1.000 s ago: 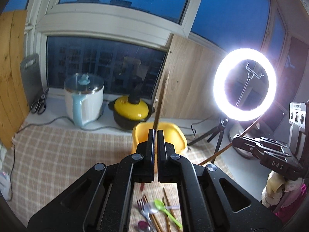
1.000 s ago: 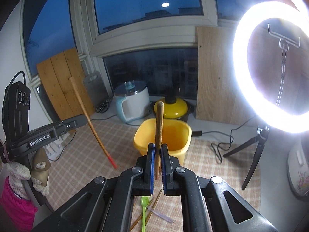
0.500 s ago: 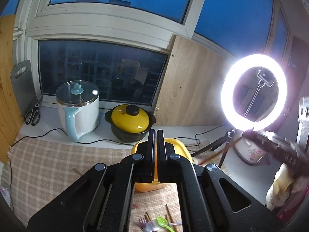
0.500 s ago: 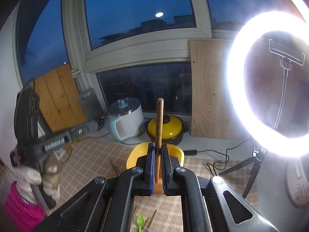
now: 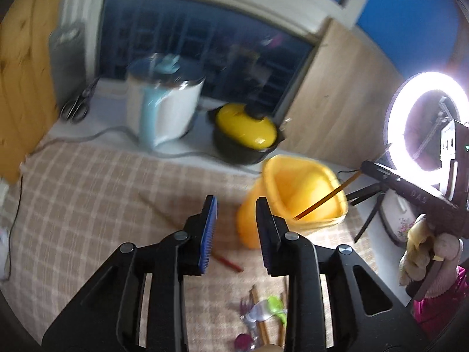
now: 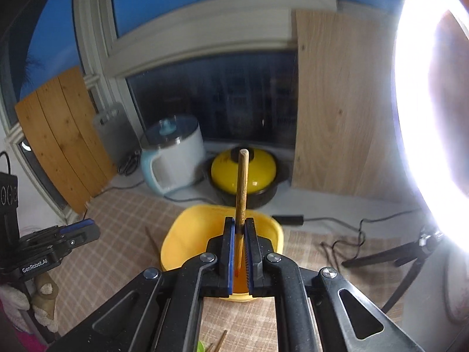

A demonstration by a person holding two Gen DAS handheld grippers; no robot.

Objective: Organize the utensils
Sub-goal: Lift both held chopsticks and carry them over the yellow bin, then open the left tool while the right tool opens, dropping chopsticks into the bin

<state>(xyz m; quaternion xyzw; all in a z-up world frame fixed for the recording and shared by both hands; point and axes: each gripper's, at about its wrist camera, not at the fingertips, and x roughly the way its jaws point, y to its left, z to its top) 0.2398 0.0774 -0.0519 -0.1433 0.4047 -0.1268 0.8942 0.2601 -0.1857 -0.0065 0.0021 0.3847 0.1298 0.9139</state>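
My left gripper (image 5: 236, 205) hangs low over the checked cloth, its jaws opening with nothing between them. Just beyond it a red-tipped chopstick (image 5: 225, 261) lies flat on the cloth, left of the yellow bin (image 5: 293, 187). My right gripper (image 6: 240, 224) is shut on a wooden chopstick (image 6: 242, 176) that stands upright over the yellow bin (image 6: 187, 234). In the left wrist view that right gripper (image 5: 365, 165) reaches in from the right, and its chopstick (image 5: 322, 202) slants down into the bin. Several utensils (image 5: 261, 314) lie in a heap at the cloth's near edge.
Behind the bin stand a yellow-lidded pot (image 6: 243, 173) and a white kettle (image 6: 173, 158) with trailing cords. A lit ring light (image 5: 425, 129) on a tripod stands to the right. A wooden panel (image 6: 337, 102) leans at the window. Scissors (image 5: 76, 108) lie at the back left.
The left gripper has dropped lower and its jaws have parted; the red-tipped chopstick it held now lies on the cloth. The right gripper carried its chopstick over the bin.
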